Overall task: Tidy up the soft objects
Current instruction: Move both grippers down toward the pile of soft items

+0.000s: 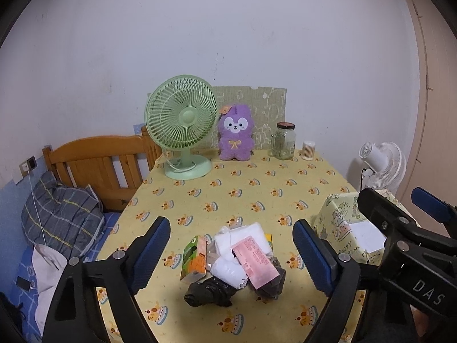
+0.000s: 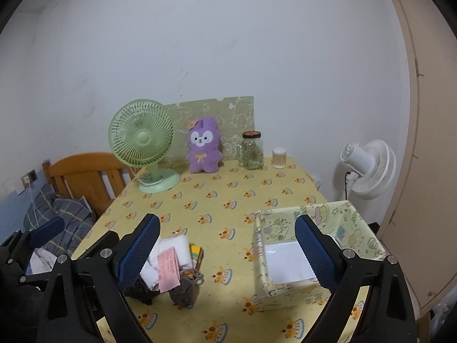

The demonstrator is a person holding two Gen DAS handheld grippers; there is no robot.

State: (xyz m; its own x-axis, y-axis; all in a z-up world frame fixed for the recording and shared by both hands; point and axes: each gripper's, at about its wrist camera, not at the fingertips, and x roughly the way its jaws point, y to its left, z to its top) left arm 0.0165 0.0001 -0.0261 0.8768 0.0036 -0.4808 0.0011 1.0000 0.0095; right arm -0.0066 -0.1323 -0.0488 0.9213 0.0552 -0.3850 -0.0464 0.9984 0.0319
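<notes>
A pile of soft items (image 1: pixel 234 260) lies on the yellow tablecloth (image 1: pixel 257 188): white folded cloth (image 1: pixel 242 238), a pink packet (image 1: pixel 255 263), a green-orange tissue pack (image 1: pixel 194 257), dark socks (image 1: pixel 211 290). The pile also shows in the right wrist view (image 2: pixel 171 268). A patterned open box (image 2: pixel 308 254) with a white bottom stands to its right, seen too in the left wrist view (image 1: pixel 345 228). My left gripper (image 1: pixel 231 254) is open above the pile, empty. My right gripper (image 2: pixel 227 254) is open, empty, between pile and box.
At the table's back stand a green fan (image 1: pixel 182 125), a purple plush (image 1: pixel 235 137), a glass jar (image 1: pixel 284 141) and a cotton swab tub (image 1: pixel 308 150). A wooden bed with a grey pillow (image 1: pixel 60 214) is left. A white fan (image 2: pixel 368 168) stands right.
</notes>
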